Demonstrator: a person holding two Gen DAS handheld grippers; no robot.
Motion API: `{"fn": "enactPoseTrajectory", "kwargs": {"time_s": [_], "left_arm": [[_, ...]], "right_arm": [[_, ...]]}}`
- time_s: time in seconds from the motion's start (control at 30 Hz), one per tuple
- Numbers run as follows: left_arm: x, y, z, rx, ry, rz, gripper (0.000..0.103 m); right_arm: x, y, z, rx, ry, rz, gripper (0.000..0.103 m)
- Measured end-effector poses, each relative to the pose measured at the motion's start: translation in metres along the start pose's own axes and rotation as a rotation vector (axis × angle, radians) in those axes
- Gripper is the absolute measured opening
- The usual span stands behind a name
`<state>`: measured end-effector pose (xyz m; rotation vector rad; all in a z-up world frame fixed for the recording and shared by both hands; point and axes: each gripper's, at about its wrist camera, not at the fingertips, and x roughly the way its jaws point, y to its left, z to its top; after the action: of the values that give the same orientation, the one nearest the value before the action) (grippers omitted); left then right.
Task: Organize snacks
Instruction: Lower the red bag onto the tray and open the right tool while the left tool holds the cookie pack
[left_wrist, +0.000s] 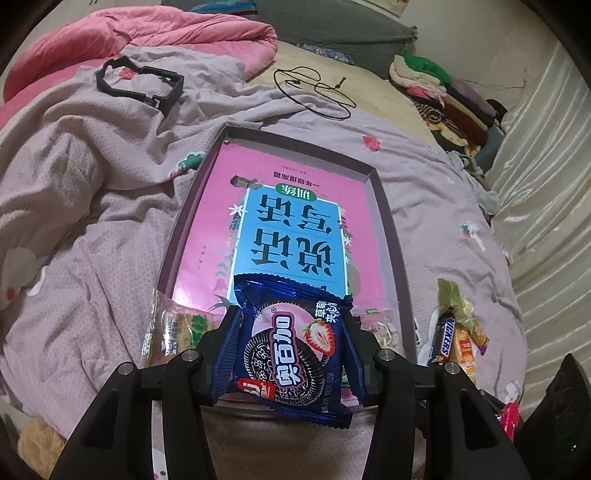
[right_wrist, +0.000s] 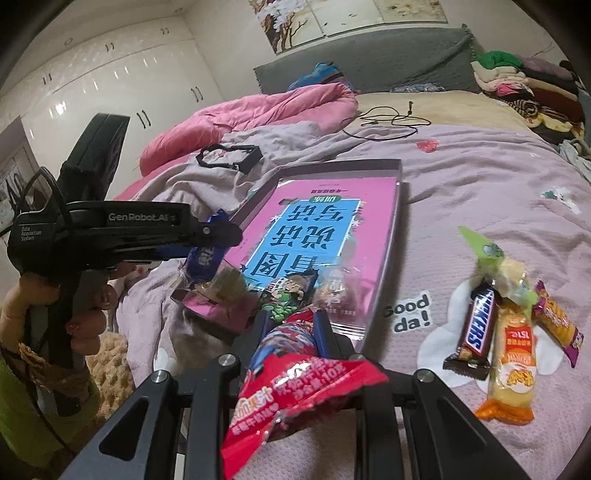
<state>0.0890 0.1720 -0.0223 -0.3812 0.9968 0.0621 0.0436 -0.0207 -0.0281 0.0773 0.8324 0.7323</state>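
My left gripper (left_wrist: 291, 325) is shut on a blue strawberry Oreo pack (left_wrist: 291, 350), held above the near end of a shallow tray (left_wrist: 391, 236) lined with a pink and blue book. The same gripper and pack (right_wrist: 203, 254) show at left in the right wrist view, over the tray (right_wrist: 388, 258). My right gripper (right_wrist: 291, 321) is shut on a red candy packet (right_wrist: 295, 384) just over the tray's near edge. A clear cracker pack (left_wrist: 177, 328) and other wrapped snacks (right_wrist: 295, 291) lie in the tray's near end.
A Snickers bar (right_wrist: 476, 325), an orange-yellow snack pack (right_wrist: 513, 365), a purple-ended pack (right_wrist: 557, 325) and a green-topped pack (right_wrist: 491, 258) lie on the lilac bedsheet right of the tray. A black plastic frame (left_wrist: 140, 85), a cable (left_wrist: 314, 92), a pink quilt and folded clothes lie farther back.
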Motion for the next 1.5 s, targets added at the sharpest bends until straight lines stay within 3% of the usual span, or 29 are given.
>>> {"fn": "enactPoseTrajectory", "kwargs": {"time_s": [0.6, 1.1, 1.5], "left_arm": [[0.02, -0.008, 0.001, 0.051, -0.003, -0.006, 0.052], [0.021, -0.006, 0.015, 0.03, -0.02, -0.048, 0.052], [0.042, 0.005, 0.017, 0.01, 0.017, 0.001, 0.052]], "right_arm": [[0.033, 0.002, 0.006, -0.009, 0.069, 0.048, 0.025], [0.067, 0.022, 0.012, -0.05, 0.117, 0.113, 0.025], [0.073, 0.015, 0.008, -0.033, 0.141, 0.1, 0.026]]}}
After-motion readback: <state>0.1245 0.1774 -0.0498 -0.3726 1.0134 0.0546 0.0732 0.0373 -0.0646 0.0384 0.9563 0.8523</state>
